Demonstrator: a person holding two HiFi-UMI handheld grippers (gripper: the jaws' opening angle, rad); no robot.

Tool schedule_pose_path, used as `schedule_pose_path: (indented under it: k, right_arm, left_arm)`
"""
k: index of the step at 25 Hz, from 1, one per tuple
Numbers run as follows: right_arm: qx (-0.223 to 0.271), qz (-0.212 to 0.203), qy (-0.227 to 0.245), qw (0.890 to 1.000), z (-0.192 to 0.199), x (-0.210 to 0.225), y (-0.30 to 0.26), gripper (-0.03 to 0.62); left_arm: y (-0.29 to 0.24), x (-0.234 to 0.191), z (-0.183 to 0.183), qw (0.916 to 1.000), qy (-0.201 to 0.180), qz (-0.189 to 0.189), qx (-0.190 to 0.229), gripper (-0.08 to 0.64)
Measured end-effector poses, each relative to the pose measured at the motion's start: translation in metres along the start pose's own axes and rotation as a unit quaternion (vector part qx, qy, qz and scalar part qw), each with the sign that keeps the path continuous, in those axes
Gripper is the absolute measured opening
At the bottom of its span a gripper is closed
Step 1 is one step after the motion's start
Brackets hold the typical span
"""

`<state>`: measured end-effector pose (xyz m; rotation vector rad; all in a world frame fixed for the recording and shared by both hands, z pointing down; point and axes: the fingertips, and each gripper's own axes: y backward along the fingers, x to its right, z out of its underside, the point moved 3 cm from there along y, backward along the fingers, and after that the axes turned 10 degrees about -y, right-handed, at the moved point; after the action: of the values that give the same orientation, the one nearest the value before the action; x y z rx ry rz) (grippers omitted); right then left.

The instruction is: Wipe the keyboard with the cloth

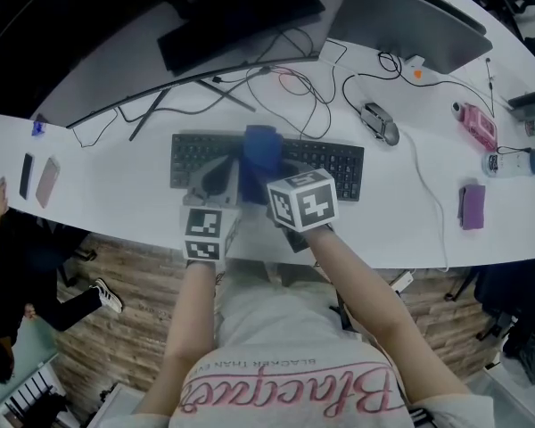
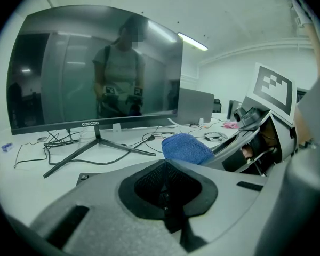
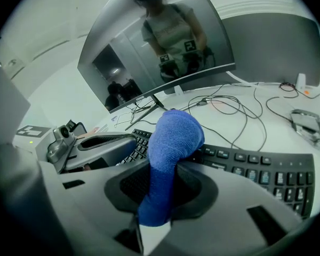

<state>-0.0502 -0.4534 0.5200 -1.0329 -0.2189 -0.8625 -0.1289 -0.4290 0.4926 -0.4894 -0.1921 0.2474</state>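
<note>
The person wears a pale T-shirt (image 1: 290,390) with pink script letters at 6 o'clock, and the grey left gripper (image 1: 216,176) and right gripper (image 1: 272,175) bear black-and-white cubes.

Both forearms reach forward and down, roughly parallel, close together. Left forearm (image 1: 189,328) bare, near straight ahead. Right forearm (image 1: 366,301) bare, angled inward toward left. Left gripper (image 2: 165,195) level, jaws together, seemingly nothing between them. Right gripper (image 3: 159,193) just beside left one, tilted slightly toward it, jaws clamped on cloth (image 3: 172,135), which stands up past fingertips.
</note>
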Motion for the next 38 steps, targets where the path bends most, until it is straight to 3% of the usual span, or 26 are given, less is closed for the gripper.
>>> schedule_pose_path:
  k: [38]
  right_arm:
    - [0.014,0.037,-0.011,0.999,0.019,0.12,0.111,0.091]
  left_arm:
    - [-0.057,0.14,-0.053,0.9975,-0.045,0.053,0.014,0.006]
